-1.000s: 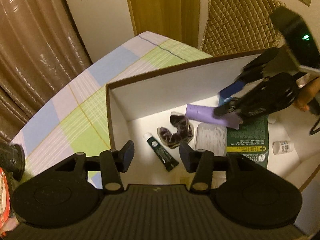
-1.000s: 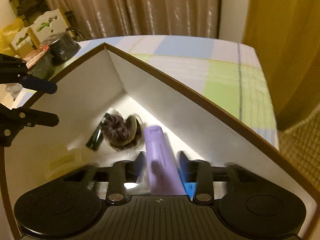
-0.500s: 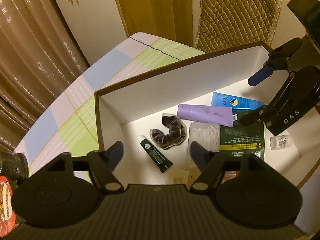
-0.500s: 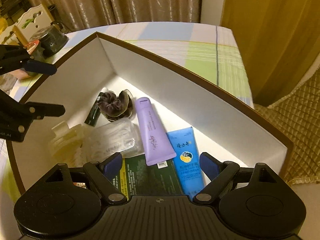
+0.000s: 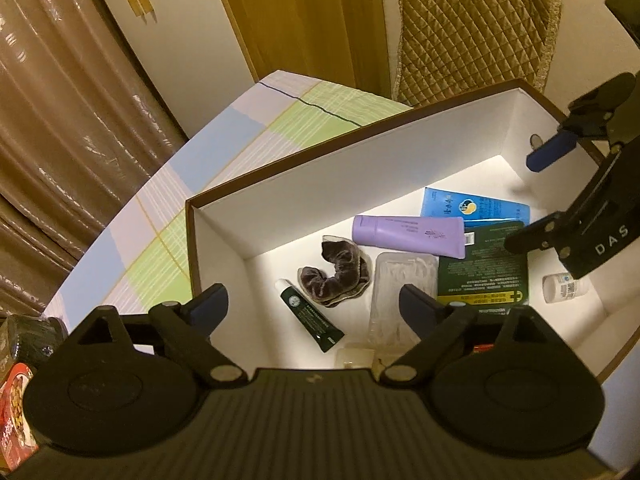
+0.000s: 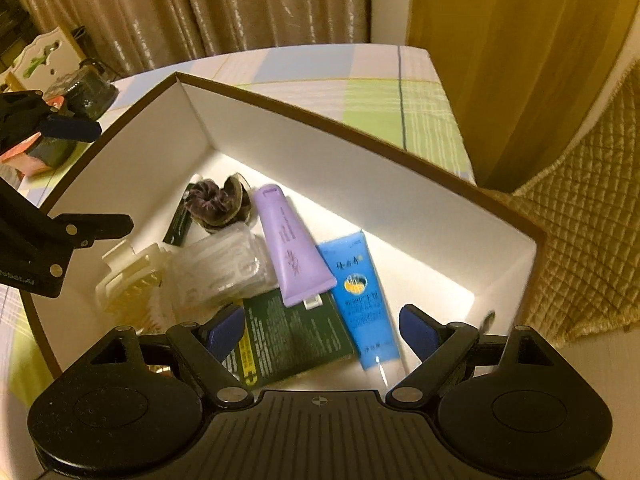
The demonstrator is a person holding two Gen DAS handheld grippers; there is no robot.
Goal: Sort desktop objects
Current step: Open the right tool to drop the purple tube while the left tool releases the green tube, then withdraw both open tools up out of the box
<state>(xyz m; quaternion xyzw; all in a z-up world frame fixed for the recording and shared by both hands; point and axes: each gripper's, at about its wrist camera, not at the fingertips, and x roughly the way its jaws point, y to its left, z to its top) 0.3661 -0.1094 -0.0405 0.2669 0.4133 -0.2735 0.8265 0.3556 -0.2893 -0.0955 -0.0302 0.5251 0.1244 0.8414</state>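
Brown curtains hung at eleven o'clock; a quilted gold cushion leaned at one o'clock beyond the checked tablecloth.

The box is white inside with a brown rim, open on top, filling the middle of both views. Everything's lying flat on its floor. The purple tube sits at centre, its crimped end resting on the dark green packet, with the blue tube just beside it toward the right of the frame. A dark velvet scrunchie is curled up near the far corner, touching a clear plastic case — and a small dark green tube lies just left of it. A little white bottle lies on its side at the right edge. A cream hair claw sits lower left in the right wrist view.
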